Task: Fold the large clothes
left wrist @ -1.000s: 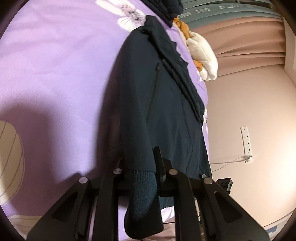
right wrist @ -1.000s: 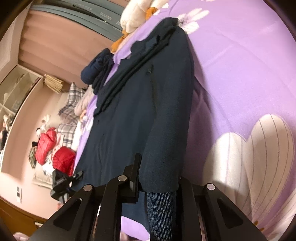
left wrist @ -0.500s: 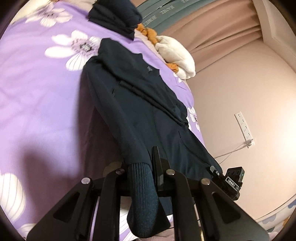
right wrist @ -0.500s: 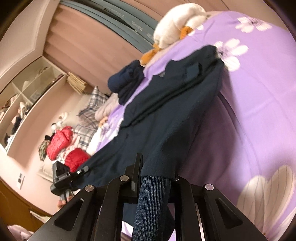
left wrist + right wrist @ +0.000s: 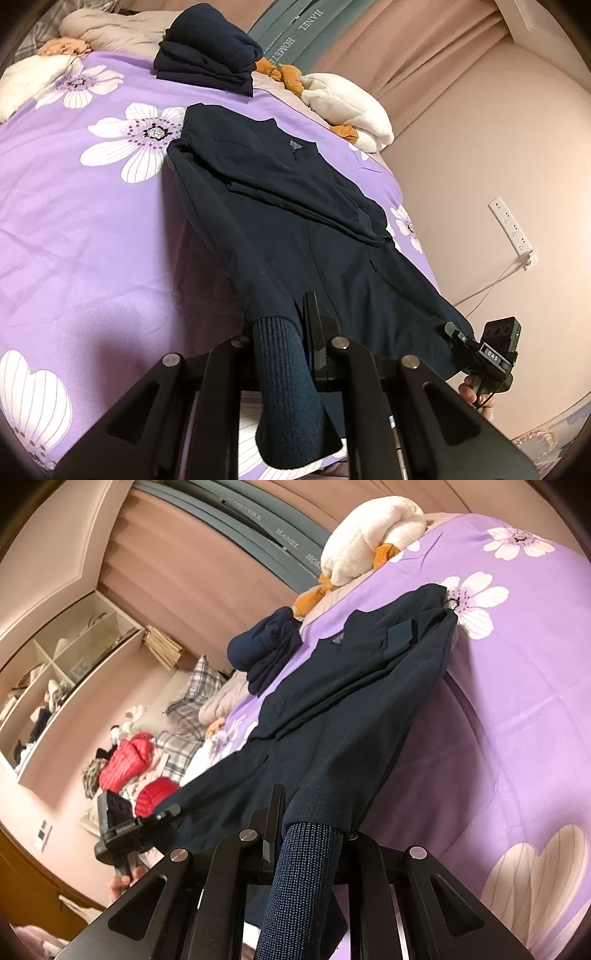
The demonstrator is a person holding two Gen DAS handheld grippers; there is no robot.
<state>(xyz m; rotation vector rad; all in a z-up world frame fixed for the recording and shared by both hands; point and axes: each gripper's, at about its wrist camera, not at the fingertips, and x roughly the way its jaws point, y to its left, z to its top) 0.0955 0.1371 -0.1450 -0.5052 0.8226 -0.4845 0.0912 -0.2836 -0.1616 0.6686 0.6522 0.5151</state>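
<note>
While each ribbed cuff is hanging clamped, the left tongs and right tongs are holding the jacket stretched over the bed, ready for folding.

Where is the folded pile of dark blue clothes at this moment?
The folded pile of dark blue clothes lies at the far end of the purple bedspread, beyond the collar of the navy jacket and beside the white plush toy.

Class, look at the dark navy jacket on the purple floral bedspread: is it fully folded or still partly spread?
Partly spread. The dark navy jacket has its sleeves folded across its chest, but its body lies at full length, hem end lifted.
</note>
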